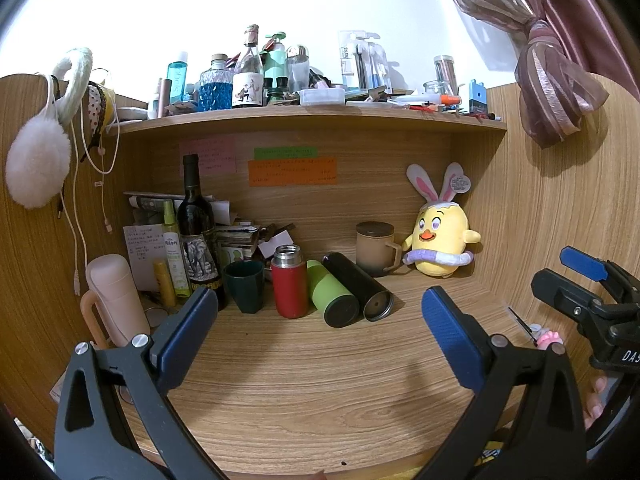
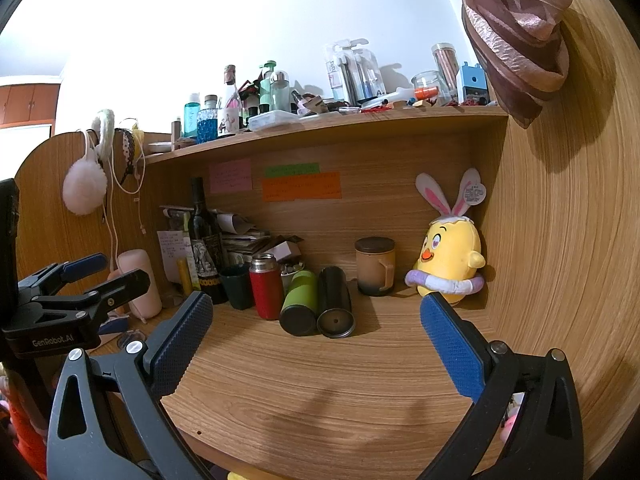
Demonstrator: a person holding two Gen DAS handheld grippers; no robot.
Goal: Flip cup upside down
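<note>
A dark green cup [image 1: 245, 286] stands upright, mouth up, at the back of the wooden desk [image 1: 304, 380], between a wine bottle [image 1: 197, 232] and a red flask [image 1: 289, 282]. It also shows in the right wrist view [image 2: 237, 286]. My left gripper [image 1: 316, 320] is open and empty, held over the desk in front of the cup. My right gripper [image 2: 316, 320] is open and empty too, further right; it also shows at the right edge of the left wrist view [image 1: 580, 280].
A green flask [image 1: 333, 294] and a black flask [image 1: 358, 286] lie on their sides right of the red flask. A lidded brown mug [image 1: 376, 248] and a yellow plush chick [image 1: 440, 240] stand at the back right. A pink bottle [image 1: 118, 300] is at left. A cluttered shelf [image 1: 312, 114] hangs above.
</note>
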